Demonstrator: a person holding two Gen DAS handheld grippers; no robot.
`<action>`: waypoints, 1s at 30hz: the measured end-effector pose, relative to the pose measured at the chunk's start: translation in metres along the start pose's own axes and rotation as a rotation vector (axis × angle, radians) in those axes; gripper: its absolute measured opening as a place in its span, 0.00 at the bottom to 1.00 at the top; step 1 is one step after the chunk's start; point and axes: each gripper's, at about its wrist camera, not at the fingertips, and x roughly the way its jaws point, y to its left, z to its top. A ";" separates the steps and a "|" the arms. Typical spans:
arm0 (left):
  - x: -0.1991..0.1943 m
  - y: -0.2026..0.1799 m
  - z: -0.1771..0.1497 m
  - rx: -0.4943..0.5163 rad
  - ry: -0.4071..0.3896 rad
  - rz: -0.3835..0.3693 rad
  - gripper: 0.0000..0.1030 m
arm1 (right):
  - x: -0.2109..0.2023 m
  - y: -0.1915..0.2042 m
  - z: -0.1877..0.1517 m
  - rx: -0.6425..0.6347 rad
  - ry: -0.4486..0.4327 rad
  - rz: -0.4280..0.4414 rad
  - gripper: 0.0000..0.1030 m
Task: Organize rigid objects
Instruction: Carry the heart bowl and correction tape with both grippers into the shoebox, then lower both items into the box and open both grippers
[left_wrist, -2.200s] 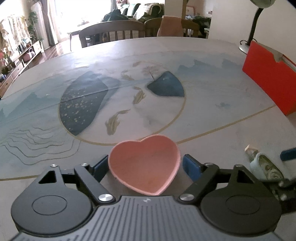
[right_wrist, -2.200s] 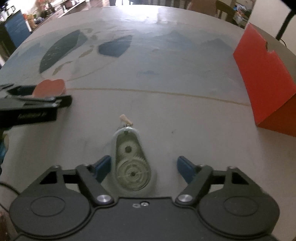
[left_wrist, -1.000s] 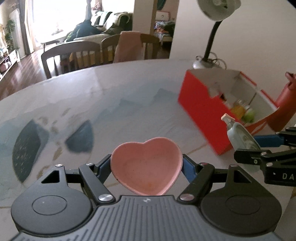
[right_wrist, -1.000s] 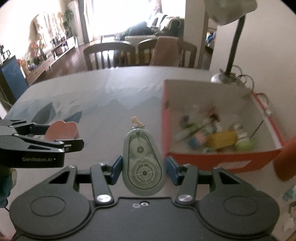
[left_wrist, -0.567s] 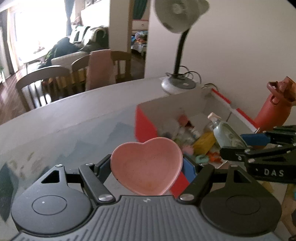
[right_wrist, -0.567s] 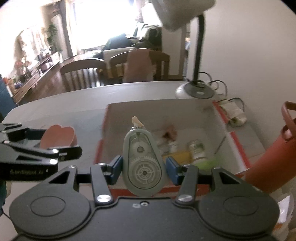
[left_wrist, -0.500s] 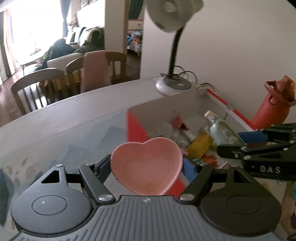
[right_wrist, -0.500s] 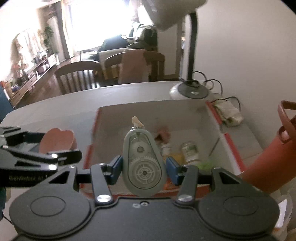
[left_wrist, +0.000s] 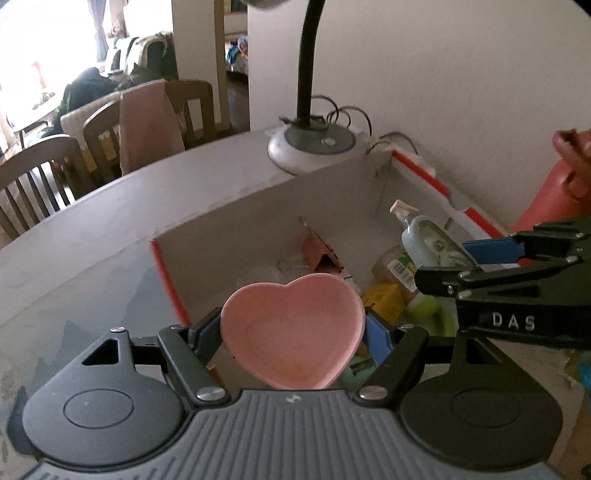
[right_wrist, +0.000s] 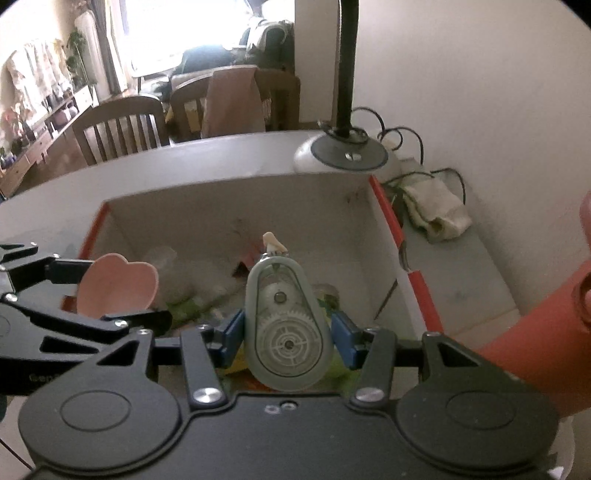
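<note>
From the left wrist, our left gripper (left_wrist: 293, 328) pinches the pink heart dish (left_wrist: 291, 334) between its blue pads, and the dish hangs over the near left corner of the red box (left_wrist: 168, 273). A second ago the box stood off to the right with table under the dish; now its white inside fills the middle of the view, so we have carried the dish over the near wall. Inside the box lie a binder clip (left_wrist: 319, 251), a small jar (left_wrist: 397, 264) and a yellow block (left_wrist: 382, 297) (the rest is a jumble we cannot name). Right of the dish, the right gripper (left_wrist: 456, 262) comes in holding the tape dispenser (left_wrist: 424, 238), also above the box. The lamp base (left_wrist: 312, 146) sits just behind the far wall.

From the right wrist, the right gripper (right_wrist: 288, 334) is clamped on the tape dispenser (right_wrist: 286, 325), nose pointing at the far wall of the box (right_wrist: 388, 218). Half a second back the near wall still showed below the dispenser; it has slid out under the gripper body, so this load too is over the contents. The dish (right_wrist: 116, 290) shows at the box's left wall, in the left gripper (right_wrist: 92, 295).

Both carries look done; we judge what remains is to lower and let go, dish clear of the jar.
</note>
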 end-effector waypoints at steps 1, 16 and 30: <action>0.006 -0.001 0.001 -0.001 0.010 -0.002 0.75 | 0.004 -0.002 -0.001 0.001 0.010 -0.005 0.49; 0.055 -0.017 0.003 0.036 0.139 -0.009 0.75 | 0.037 -0.018 -0.008 0.002 0.118 -0.017 0.50; 0.061 -0.023 0.002 0.072 0.207 0.006 0.76 | 0.026 -0.022 -0.009 0.039 0.085 -0.014 0.56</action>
